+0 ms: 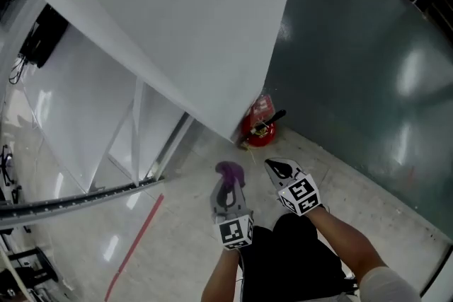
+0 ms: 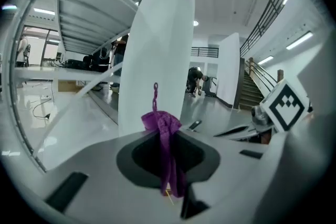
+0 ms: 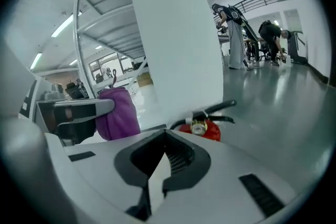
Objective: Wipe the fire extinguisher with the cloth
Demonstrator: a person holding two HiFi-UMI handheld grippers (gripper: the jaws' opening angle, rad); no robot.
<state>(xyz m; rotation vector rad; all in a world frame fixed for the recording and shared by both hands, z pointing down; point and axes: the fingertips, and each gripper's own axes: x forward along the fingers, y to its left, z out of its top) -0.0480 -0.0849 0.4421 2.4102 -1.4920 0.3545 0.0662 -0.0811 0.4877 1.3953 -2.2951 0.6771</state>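
Note:
A red fire extinguisher [image 1: 260,129] with a black handle stands on the floor in the corner where a slanted white panel meets a dark wall; it also shows in the right gripper view [image 3: 203,129]. My left gripper [image 1: 228,182] is shut on a purple cloth [image 1: 229,170], which bunches above the jaws and hangs down between them [image 2: 164,131]. My right gripper [image 1: 277,167] is beside it, to the right, jaws together with nothing in them [image 3: 156,178]. Both are held up well short of the extinguisher. The cloth [image 3: 118,113] appears at the left in the right gripper view.
The slanted white panel [image 1: 191,32] overhangs the extinguisher. A dark green wall [image 1: 361,67] runs along the right. A red line [image 1: 138,240] is marked on the glossy floor, and a metal rail [image 1: 78,200] crosses at left. People stand far off in the hall.

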